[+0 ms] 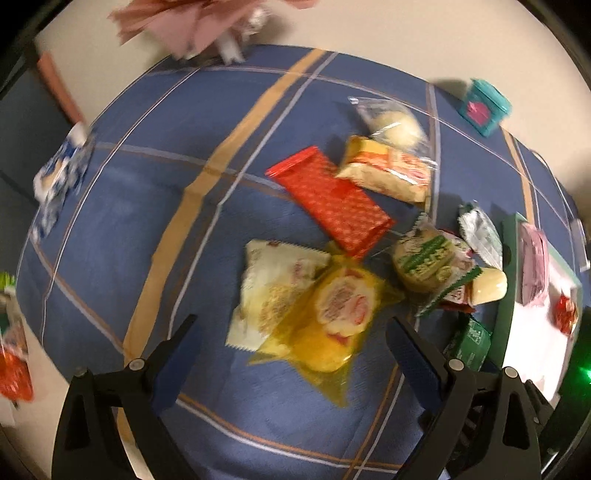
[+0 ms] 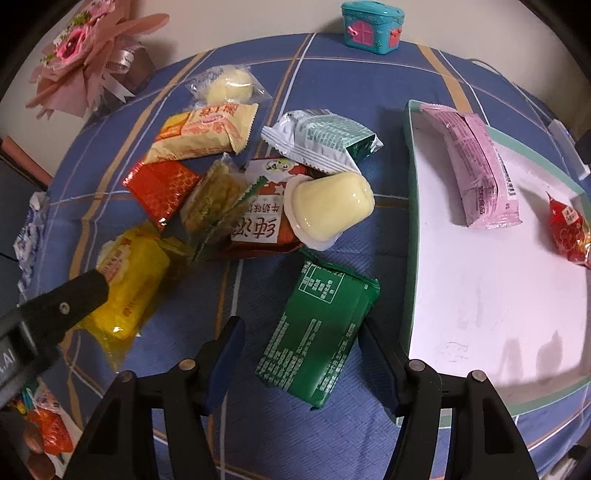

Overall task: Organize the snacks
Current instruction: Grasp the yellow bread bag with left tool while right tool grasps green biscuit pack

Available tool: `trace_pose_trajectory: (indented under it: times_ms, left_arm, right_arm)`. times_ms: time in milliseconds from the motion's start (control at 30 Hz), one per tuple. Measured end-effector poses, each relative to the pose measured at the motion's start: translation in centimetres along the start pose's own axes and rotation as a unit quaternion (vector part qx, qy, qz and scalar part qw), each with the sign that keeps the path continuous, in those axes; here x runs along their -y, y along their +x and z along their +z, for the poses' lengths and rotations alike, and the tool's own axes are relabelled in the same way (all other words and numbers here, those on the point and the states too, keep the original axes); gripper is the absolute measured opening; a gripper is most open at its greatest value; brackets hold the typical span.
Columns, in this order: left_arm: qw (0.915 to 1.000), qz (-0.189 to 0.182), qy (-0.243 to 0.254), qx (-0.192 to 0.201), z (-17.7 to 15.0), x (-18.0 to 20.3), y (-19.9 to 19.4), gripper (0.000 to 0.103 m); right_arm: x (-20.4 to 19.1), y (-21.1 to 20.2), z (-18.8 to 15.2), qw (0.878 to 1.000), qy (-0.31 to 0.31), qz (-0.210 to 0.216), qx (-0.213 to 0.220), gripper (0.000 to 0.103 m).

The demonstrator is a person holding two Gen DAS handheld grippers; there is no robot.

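Note:
Several wrapped snacks lie in a heap on the blue checked cloth. My right gripper is open, its jaws on either side of a green packet that lies flat on the cloth. My left gripper is open just above a yellow packet, which also shows in the right wrist view. A white tray with a green rim at the right holds a pink packet and a small red packet. A pale jelly cup lies on a red-and-white packet.
A red packet, a cream-orange packet and a clear-wrapped bun lie farther back. A teal toy box and a pink paper bouquet stand at the back edge. A blue-white packet lies at the left edge.

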State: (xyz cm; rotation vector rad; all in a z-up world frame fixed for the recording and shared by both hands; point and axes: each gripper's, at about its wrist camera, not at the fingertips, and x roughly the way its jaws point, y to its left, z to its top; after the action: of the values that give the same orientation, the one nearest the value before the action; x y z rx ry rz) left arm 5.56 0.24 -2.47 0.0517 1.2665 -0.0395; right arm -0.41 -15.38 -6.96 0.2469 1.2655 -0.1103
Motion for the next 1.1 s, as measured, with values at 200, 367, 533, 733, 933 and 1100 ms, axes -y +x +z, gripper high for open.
trace_pose_trajectory:
  times_ms: [200,367,533,733,933,1100]
  left_arm:
    - [0.9992,0.013,0.038,-0.004,0.7,1.7,1.5,0.098]
    - [0.9985,0.020,0.049,-0.018,0.7,2.4,3.1,0.095]
    - [0.9979,0.015,0.056,-0.031,0.2,3.2,4.1,0.071]
    - [0.9981,0.013,0.055,-0.024,-0.2,3.8,3.6,0.059]
    - [0.9987,-0.002,0.046,-0.019,0.1,3.8,2.6,0.044]
    - [0.9991,-0.016,0.035,-0.017,0.0,3.7,1.7,0.044]
  right_arm:
    - [-0.1,0.8,0.2,1.000,-0.005,-0.017,-0.003,0.057]
    - [0.1,1.2,-0.1,1.000,-0.014,-0.026,-0.002,0.057]
    - [-0.3,1.3,-0.8,0.999,-0.026,-0.038,0.001,0.057]
    - [-0.8,1.4,-1.3,0.999,-0.029,-0.041,0.003,0.055]
    - [0.1,1.1,-1.2,0.999,-0.010,-0.033,0.003,0.043]
    - [0.7,0.7,-1.0,1.000,0.004,-0.020,0.003,0.043]
